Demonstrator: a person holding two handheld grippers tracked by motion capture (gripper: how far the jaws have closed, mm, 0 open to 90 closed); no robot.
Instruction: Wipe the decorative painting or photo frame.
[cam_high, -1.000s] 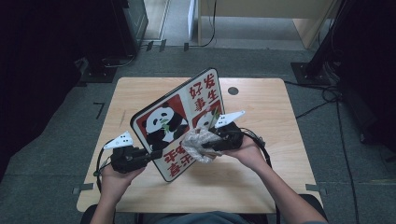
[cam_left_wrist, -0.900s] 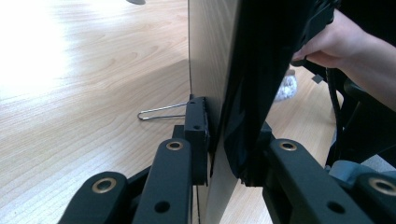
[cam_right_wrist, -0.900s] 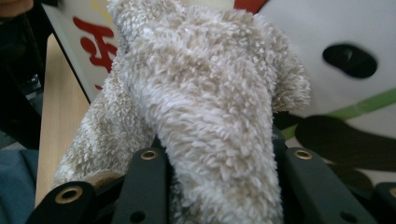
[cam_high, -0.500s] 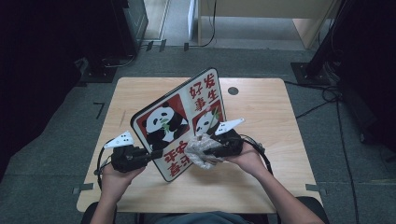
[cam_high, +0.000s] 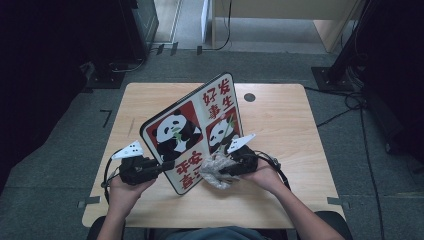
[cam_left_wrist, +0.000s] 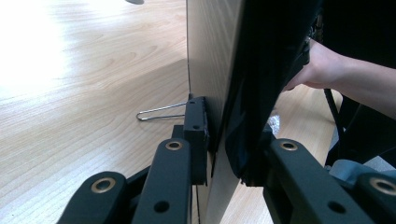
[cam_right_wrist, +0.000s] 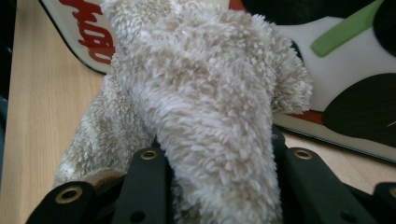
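Wiping the panda board (cam_high: 192, 132) is the step in hand: the left gripper (cam_high: 165, 166) is clamped on the board's lower-left edge, propping it tilted on the table (cam_high: 280, 115), while the right gripper (cam_high: 227, 169), closed tight on a fluffy cloth (cam_high: 216, 170), presses it near the board's bottom corner. Next, I judge, the cloth must sweep up the board's face without slipping the clamp. There is bare table right of the board and behind it.

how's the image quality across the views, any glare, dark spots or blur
High view: table evenly lit, floor at both sides falls into near-black; panda board reads sharp. Left gripper view: strong glare washes out the tabletop at upper left, while the board's face is deep in shadow. Right gripper view: fluffy cloth close up, slightly soft; the print behind is blurred.
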